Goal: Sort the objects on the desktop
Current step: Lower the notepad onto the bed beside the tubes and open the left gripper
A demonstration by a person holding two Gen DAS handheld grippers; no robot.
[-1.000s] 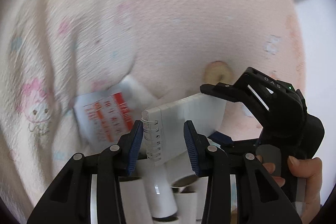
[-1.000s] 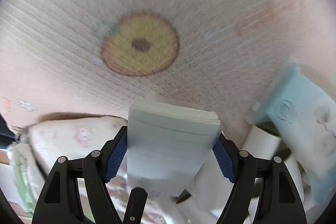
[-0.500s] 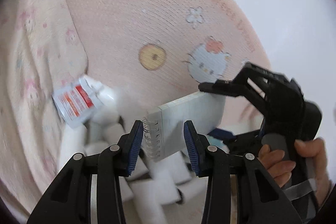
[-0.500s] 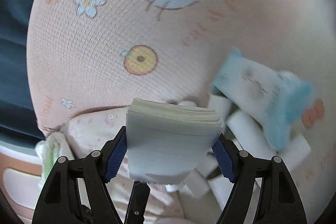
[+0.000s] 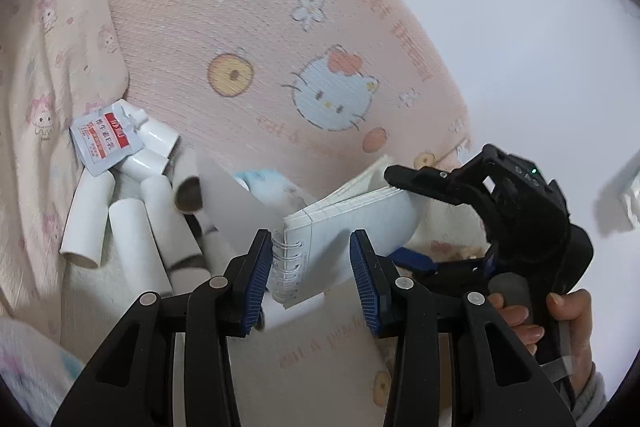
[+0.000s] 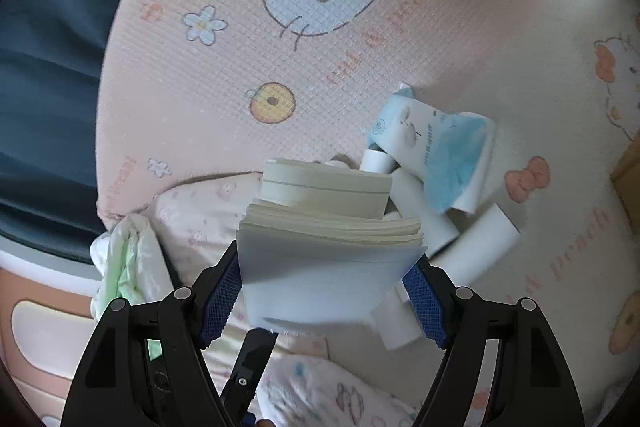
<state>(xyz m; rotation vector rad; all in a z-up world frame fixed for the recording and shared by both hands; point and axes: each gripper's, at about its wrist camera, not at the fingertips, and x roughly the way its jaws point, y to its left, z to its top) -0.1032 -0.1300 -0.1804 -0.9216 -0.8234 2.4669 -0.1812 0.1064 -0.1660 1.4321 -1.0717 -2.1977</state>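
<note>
A white spiral-bound notebook [image 5: 320, 247] hangs in the air above a pink cartoon-cat play mat [image 5: 256, 11], clamped across its width between the blue pads of the right gripper [image 6: 322, 291], whose black fingers press its two side edges while a person's hand [image 5: 532, 319] holds the handle. The left gripper [image 5: 310, 267] sits at the notebook's wire binding, its jaws partly apart on either side of the coil; whether its pads actually press the paper cannot be told. A loose translucent cover sheet [image 5: 236, 199] fans away from the notebook on the binding side. Below the notebook on the mat lies a heap of white cardboard tubes [image 5: 132, 227], and beside them, further from the notebook, a small white sachet with a red label [image 5: 105, 141]. A blue-and-white tissue packet [image 6: 434, 143] rests on the tubes just beyond the notebook's far edge. A pale patterned cloth [image 6: 196, 203] lies bunched beside the notebook, at the mat's edge.
</note>
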